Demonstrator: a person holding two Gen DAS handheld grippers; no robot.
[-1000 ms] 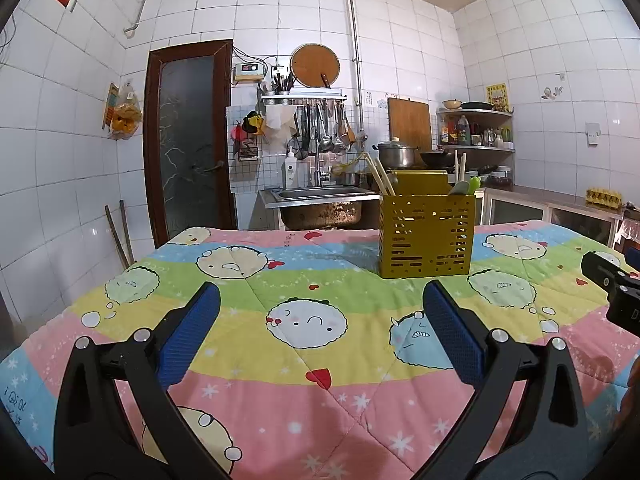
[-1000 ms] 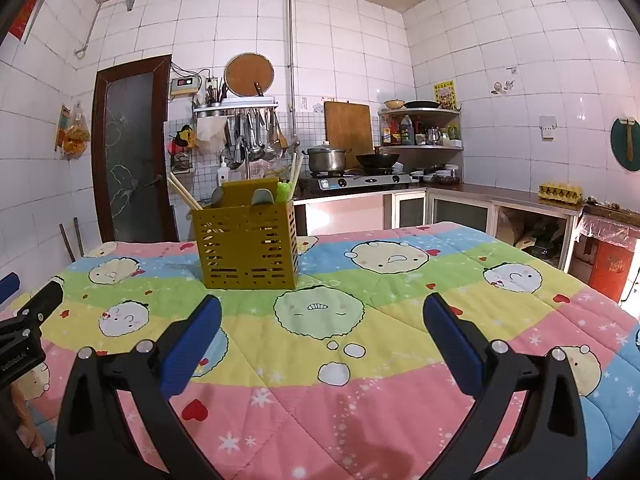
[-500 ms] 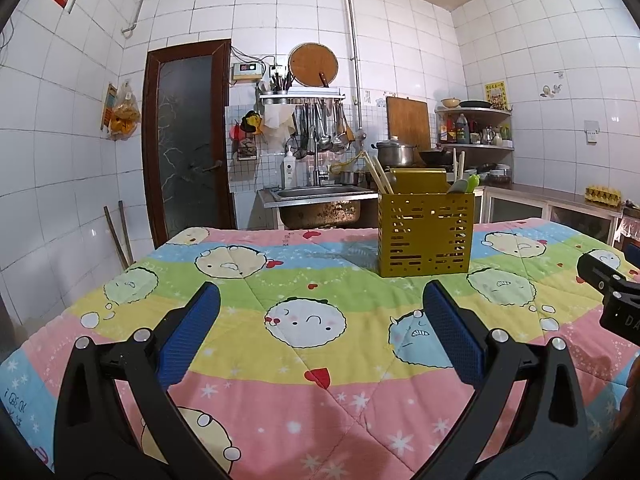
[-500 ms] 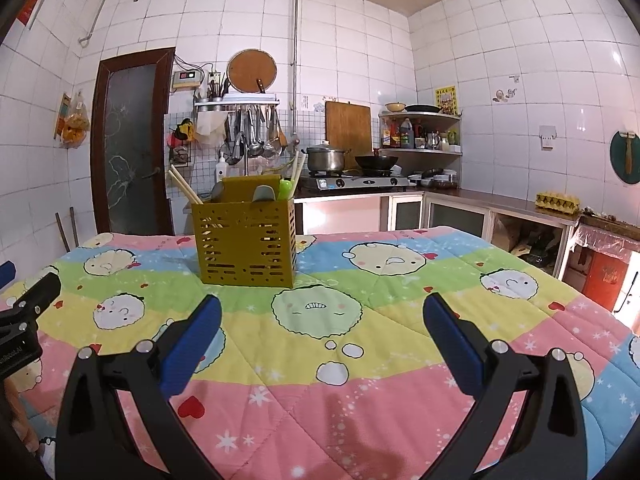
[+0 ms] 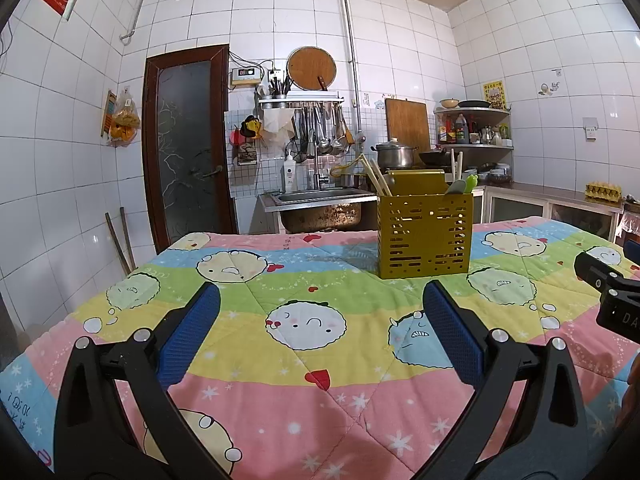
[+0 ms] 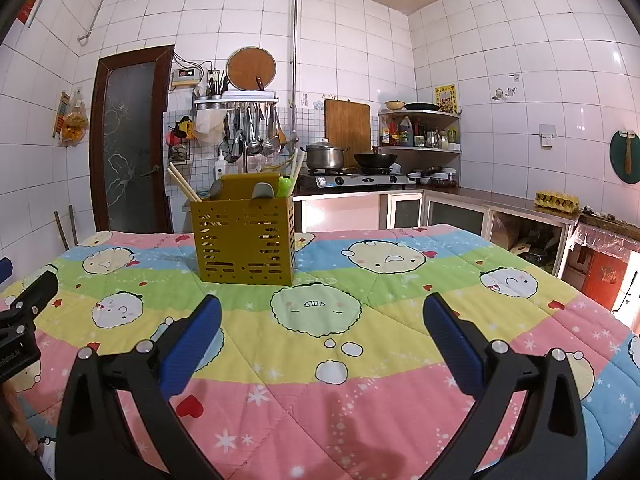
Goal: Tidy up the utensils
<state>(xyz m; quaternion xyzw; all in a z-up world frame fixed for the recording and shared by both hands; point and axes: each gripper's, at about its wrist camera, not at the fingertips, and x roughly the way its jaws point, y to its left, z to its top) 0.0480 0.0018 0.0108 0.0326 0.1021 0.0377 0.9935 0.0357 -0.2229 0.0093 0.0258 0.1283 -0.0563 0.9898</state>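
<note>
Well ahead of both wide-apart, empty tongs (image 5: pixel 320 328) (image 6: pixel 320 328), the utensil holder (image 5: pixel 424 236) stands upright.

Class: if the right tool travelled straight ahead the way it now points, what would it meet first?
Probably the quilted tablecloth, just right of the yellow utensil holder. The open right tool aims past the holder's right side, though depth is unclear.
</note>
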